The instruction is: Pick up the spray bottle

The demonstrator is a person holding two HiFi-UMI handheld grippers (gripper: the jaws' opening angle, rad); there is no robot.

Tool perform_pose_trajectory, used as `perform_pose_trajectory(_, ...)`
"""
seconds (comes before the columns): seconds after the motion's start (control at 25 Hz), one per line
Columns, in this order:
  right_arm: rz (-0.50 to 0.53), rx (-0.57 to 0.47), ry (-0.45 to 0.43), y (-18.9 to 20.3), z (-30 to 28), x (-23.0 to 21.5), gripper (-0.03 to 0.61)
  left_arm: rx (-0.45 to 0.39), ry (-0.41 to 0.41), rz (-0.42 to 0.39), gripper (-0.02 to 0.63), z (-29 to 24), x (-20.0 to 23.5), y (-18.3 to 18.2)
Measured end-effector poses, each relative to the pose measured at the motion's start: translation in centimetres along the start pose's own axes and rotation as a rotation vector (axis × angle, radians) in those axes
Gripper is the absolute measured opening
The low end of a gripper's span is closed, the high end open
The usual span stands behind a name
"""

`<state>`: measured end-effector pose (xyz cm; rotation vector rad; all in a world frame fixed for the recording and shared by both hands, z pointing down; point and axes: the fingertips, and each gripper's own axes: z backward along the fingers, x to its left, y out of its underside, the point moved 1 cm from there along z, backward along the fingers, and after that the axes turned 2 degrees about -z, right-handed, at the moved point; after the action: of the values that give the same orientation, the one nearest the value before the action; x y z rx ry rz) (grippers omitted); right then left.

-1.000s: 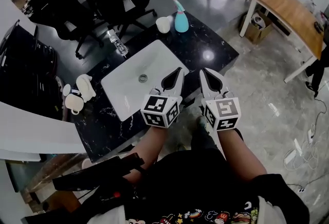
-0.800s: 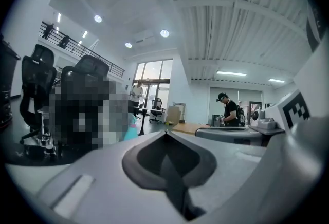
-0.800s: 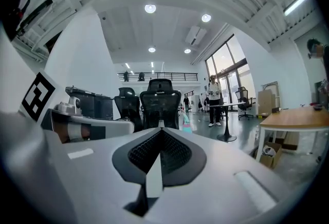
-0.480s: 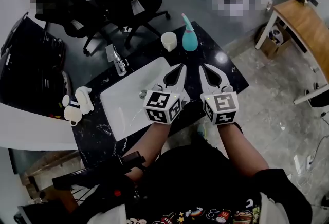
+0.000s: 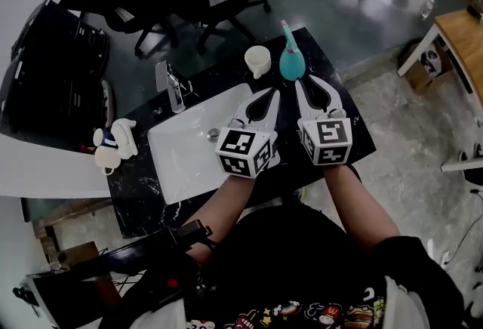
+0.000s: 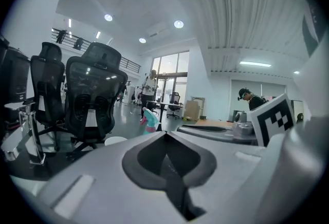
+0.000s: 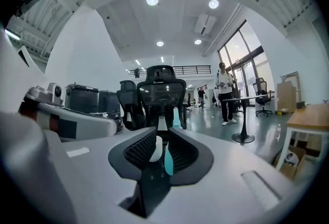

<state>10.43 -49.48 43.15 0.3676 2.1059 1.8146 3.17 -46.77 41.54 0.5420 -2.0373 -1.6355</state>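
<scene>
Well, the teal spray bottle (image 5: 290, 59) stands upper centre on the dark counter (image 5: 143, 199), beside a white cup (image 5: 258, 61). Just below it, the right gripper (image 5: 310, 81) has just been parting its jaws, nothing between them. The left gripper (image 5: 270, 93) is closed and empty.

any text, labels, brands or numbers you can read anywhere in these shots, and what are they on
No text can be read in any view.
marker cubes: black and white square patterns only, no letters or numbers.
shirt: cartoon print, any lettering too small to read.
spray bottle: no label shows.
cup: plain, no print shows.
</scene>
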Motion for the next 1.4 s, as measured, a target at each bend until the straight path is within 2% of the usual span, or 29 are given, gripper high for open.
perform_pose_trajectory(0.24, 0.003, 0.013, -0.054, 1.4, -4.7, -0.9, 0.135, 0.03, -0.043, 0.011, 0.0, -2.1, 1.5, 0.9)
perform_pose_trajectory(0.48, 0.006, 0.021, -0.019, 2.5, -8.7, -2.9, 0.173, 0.061, -0.067, 0.016, 0.0, -3.7, 3.0, 1.7)
perform_pose_trajectory(0.76, 0.007, 0.012, -0.024, 2.2, -11.7, -4.0, 0.209, 0.085, -0.077, 0.029, 0.0, -5.5, 4.4, 2.2)
perform_pose_trajectory(1.08, 0.02, 0.013, -0.038, 2.0, -13.2, -4.1, 0.213, 0.096, -0.077, 0.046, 0.0, -6.3, 5.2, 2.7)
perform_pose_trajectory(1.2, 0.027, 0.018, -0.04, 2.0, -13.5, -3.9, 0.173, 0.096, -0.08, 0.05, 0.0, -6.3, 5.5, 2.7)
perform_pose_trajectory(1.4, 0.044, 0.022, -0.045, 1.9, -13.7, -3.8, 0.176, 0.092, -0.086, 0.059, 0.0, -6.4, 6.2, 2.7)
